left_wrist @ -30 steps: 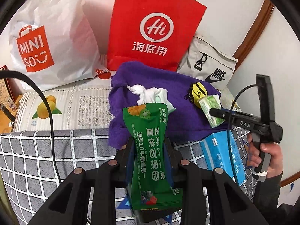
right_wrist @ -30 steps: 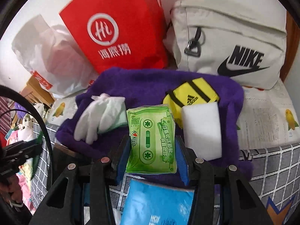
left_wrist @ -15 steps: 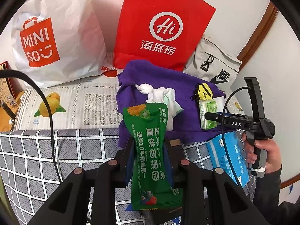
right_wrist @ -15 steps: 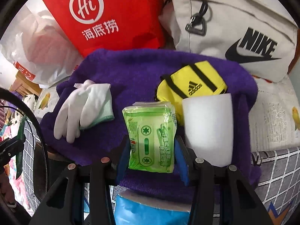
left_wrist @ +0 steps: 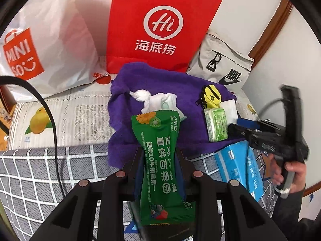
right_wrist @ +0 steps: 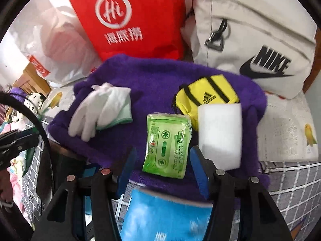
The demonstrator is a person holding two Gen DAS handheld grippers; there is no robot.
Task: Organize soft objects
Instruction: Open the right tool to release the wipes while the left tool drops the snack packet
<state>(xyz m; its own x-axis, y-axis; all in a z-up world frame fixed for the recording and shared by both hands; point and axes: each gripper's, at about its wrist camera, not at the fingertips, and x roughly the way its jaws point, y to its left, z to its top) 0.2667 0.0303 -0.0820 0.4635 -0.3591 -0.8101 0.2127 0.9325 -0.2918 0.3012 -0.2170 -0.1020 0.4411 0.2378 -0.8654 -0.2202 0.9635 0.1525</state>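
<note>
My left gripper [left_wrist: 159, 156] is shut on a dark green snack packet [left_wrist: 158, 160], held upright just before the purple towel [left_wrist: 164, 88]. My right gripper [right_wrist: 163, 156] is open; the light green tissue pack [right_wrist: 168, 146] lies on the towel [right_wrist: 156, 76] between its blue pads, not squeezed. The pack also shows in the left wrist view [left_wrist: 217, 124], just ahead of the right gripper [left_wrist: 238, 125]. On the towel lie white gloves [right_wrist: 102, 110], a yellow Adidas pouch [right_wrist: 206, 96] and a white sponge block [right_wrist: 219, 134].
A red Hi bag [left_wrist: 160, 26], a white Miniso bag [left_wrist: 40, 46] and a grey Nike bag [right_wrist: 260, 40] stand behind the towel. A blue box [left_wrist: 240, 164] lies at the towel's near edge on the grey checked cover [left_wrist: 36, 172].
My right gripper has opened and let the light green tissue pack down onto the towel beside the white sponge. My left gripper still holds the snack packet and has come a little nearer the towel.
</note>
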